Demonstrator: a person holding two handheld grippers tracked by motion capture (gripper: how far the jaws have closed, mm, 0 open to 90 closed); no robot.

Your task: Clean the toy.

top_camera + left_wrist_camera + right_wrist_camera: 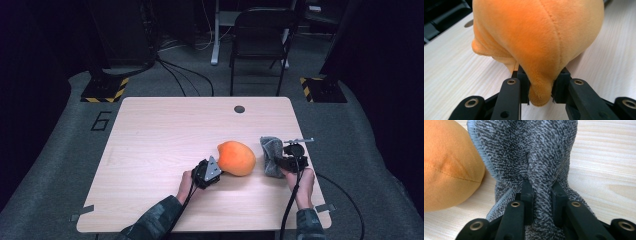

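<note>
An orange plush toy [236, 157] lies on the wooden table [165, 130], right of centre. My left gripper [216, 172] is at its near left side, and in the left gripper view its jaws pinch a fold of the orange plush toy [541, 37]. A grey cloth [270, 152] lies bunched just right of the toy. My right gripper [278, 162] is shut on a fold of the grey cloth [541, 157], with the orange plush toy [446, 167] close at its left.
A dark round grommet [239, 109] sits near the table's far edge. A black chair [262, 35] stands on the floor beyond the table. Two dark stands with yellow-black striped bases [106, 90] flank the far corners.
</note>
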